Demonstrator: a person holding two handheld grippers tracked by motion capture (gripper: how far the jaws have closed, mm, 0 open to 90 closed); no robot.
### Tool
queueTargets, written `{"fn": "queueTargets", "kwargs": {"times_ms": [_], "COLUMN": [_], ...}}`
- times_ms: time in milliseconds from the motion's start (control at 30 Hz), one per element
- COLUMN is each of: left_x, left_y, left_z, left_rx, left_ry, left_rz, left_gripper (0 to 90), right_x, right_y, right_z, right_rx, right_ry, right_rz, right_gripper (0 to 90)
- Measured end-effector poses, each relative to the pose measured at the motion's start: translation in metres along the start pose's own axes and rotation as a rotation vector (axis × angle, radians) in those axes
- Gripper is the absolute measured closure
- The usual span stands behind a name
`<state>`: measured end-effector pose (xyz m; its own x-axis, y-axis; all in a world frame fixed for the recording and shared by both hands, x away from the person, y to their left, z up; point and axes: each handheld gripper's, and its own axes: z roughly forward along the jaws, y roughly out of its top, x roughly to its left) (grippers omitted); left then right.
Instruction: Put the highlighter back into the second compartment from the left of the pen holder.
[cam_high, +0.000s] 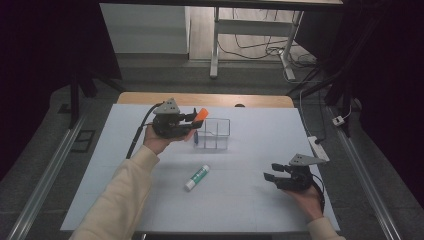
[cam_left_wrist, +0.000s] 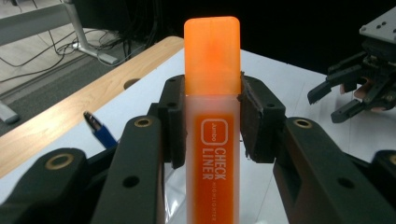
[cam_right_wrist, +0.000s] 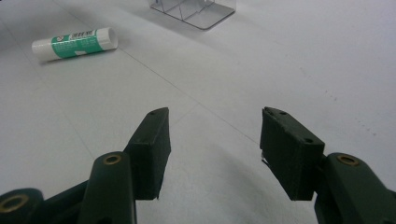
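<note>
My left gripper (cam_high: 192, 120) (cam_left_wrist: 211, 116) is shut on an orange highlighter (cam_left_wrist: 212, 107) (cam_high: 200, 114), its cap pointing away from the hand. It hovers just left of a clear plastic organizer (cam_high: 214, 134) (cam_right_wrist: 194, 9) with compartments. A blue pen (cam_left_wrist: 100, 130) (cam_high: 196, 136) stands by the organizer's left side. A white and green glue stick (cam_high: 197, 177) (cam_right_wrist: 74, 43) lies on the white table (cam_high: 250, 200) in front of the organizer. My right gripper (cam_high: 274, 171) (cam_right_wrist: 215, 149) stands open near the table's front right, low over the surface, with nothing between its fingers.
The white table top sits on a wooden desk whose far edge (cam_high: 205, 99) shows behind. A power strip (cam_high: 318, 147) lies at the right edge. Metal rails run along both sides on the floor, and a desk frame with cables stands beyond.
</note>
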<state>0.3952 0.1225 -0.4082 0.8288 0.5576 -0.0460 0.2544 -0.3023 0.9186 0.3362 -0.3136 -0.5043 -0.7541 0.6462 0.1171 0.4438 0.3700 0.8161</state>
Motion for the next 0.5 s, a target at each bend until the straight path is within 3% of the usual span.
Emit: {"fn": "queueTargets", "kwargs": {"times_ms": [500], "left_x": [0.001], "left_y": [0.012], "left_z": [0.014], "left_rx": [-0.025], "left_ry": [-0.007], "left_rz": [-0.014], "left_gripper": [64.0], "right_x": [0.000], "right_y": [0.000], "right_z": [0.000], "right_rx": [-0.001], "right_ry": [0.000], "right_rz": [0.001], "right_gripper": [42.5]}}
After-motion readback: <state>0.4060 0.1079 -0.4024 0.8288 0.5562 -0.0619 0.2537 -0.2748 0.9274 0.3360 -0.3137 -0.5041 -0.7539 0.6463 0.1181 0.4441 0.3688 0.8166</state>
